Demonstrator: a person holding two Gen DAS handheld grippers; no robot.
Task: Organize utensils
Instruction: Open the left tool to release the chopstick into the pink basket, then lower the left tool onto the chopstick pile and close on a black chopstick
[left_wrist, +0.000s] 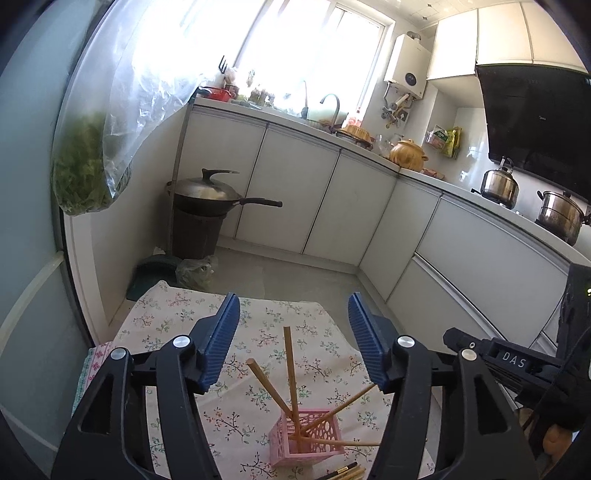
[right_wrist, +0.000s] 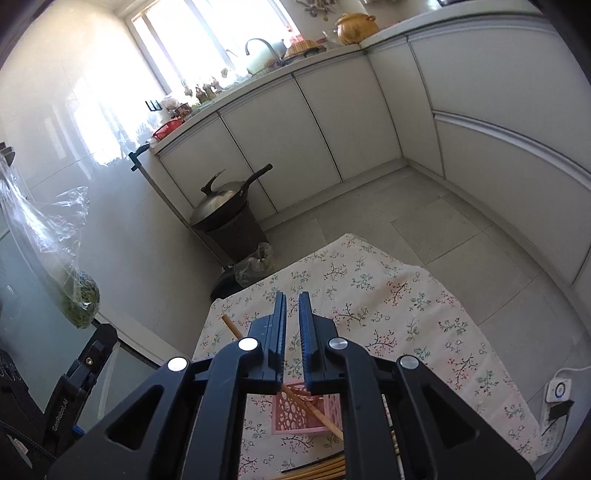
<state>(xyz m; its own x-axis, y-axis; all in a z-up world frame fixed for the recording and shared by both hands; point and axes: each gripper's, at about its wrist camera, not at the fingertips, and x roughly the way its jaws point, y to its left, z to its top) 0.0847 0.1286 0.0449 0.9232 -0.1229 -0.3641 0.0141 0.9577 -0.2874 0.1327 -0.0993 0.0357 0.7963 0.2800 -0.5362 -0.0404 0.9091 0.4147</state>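
While the pink holder (left_wrist: 305, 437) stands near the front of the floral-clothed tabletop (left_wrist: 166, 317), four chopsticks (left_wrist: 290, 373) sit in it, fanned apart. One rises almost upright, one leans up and to the left, one leans up to the right, and the last lies nearly flat over the holder's right rim. More chopsticks (right_wrist: 325, 470), some with dark ends, lie loose on the cloth just in front of the holder.

The left hand-held gripper (left_wrist: 293, 341) hangs above the holder with its blue pads (left_wrist: 221, 343) spread wide, nothing between them; the upright chopstick pokes up into the gap without touching either pad. No earlier view is given. The right hand-held gripper (right_wrist: 291, 325) hovers over the holder (right_wrist: 306, 411) too, its pads nearly pressed together, a thin slit left and nothing pinched.

Beyond the tabletop are the tiled floor, white cabinets (left_wrist: 295, 192), a lidded wok (left_wrist: 207, 194) on a dark bin, and a bag of greens (left_wrist: 85, 166) hanging at left.
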